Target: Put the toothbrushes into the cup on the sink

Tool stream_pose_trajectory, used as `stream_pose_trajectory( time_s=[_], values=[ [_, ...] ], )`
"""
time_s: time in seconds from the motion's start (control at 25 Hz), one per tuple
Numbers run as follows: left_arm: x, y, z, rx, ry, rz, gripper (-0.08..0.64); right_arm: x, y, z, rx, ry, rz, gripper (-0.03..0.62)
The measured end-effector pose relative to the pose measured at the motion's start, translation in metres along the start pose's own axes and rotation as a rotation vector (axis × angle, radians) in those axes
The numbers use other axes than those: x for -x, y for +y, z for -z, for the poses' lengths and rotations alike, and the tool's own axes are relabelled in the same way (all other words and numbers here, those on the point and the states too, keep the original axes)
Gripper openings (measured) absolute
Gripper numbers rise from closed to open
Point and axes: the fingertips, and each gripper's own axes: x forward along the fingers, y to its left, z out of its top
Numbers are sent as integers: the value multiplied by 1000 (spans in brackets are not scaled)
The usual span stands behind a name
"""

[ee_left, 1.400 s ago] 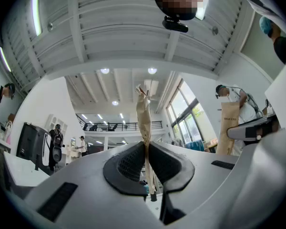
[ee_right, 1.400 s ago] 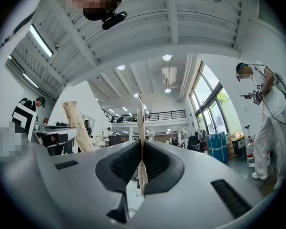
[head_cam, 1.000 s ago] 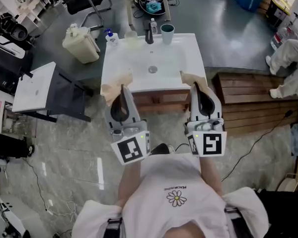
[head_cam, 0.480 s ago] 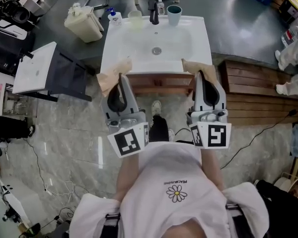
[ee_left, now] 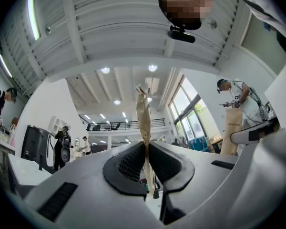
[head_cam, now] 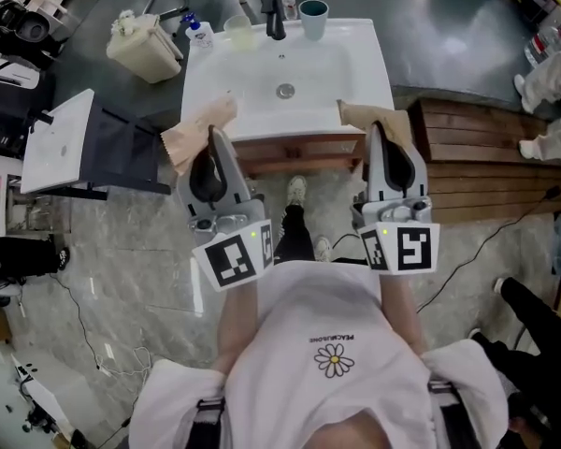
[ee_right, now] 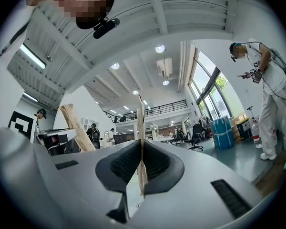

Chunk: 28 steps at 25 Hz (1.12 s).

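Each gripper holds a toothbrush in a brown paper packet, pointing upward and held in front of the sink. My left gripper [head_cam: 209,140] [ee_left: 146,144] is shut on the left packet [head_cam: 196,125] [ee_left: 143,116], which leans to the left. The right gripper [head_cam: 377,131] [ee_right: 141,149] is shut on the right packet [head_cam: 366,114] [ee_right: 141,123]. The teal cup [head_cam: 313,10] stands at the back right of the white sink [head_cam: 375,59], beside the dark faucet [head_cam: 276,24]. Both grippers are short of the sink's front edge, well away from the cup.
A clear cup [head_cam: 237,28] and a soap bottle [head_cam: 198,32] stand at the sink's back left. A beige bin [head_cam: 142,47] and a white table [head_cam: 61,148] lie left. A wooden platform [head_cam: 477,166] is right. Other people stand around the room.
The sink has slid upward in the head view. The left gripper has turned a little leftward with its packet. Both grippers stay shut on their packets.
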Motion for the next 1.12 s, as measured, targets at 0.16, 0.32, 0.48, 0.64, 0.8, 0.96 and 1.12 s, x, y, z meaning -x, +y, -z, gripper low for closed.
stream_pose_trajectory(
  time_s=[0.16,0.32,0.48,0.64,0.8,0.96,1.12],
  values=[
    [-16,0,11,18,5,17,38,-13,-7,7,-4,7,25,17],
    [-45,4,25,41,9,23,38,-40,-12,13,7,7,36,17],
    [-87,15,38,61,-1,30,38,-85,-18,19,-3,5,46,17],
    [-136,33,52,73,-12,33,38,-138,-21,22,15,2,55,17],
    [-185,50,63,87,-19,48,38,-192,-25,22,34,-3,74,18],
    [-233,74,74,104,-41,52,38,-242,-26,23,53,-16,96,17],
    [-275,89,87,113,-51,72,38,-283,-30,25,77,-18,128,17]
  ],
)
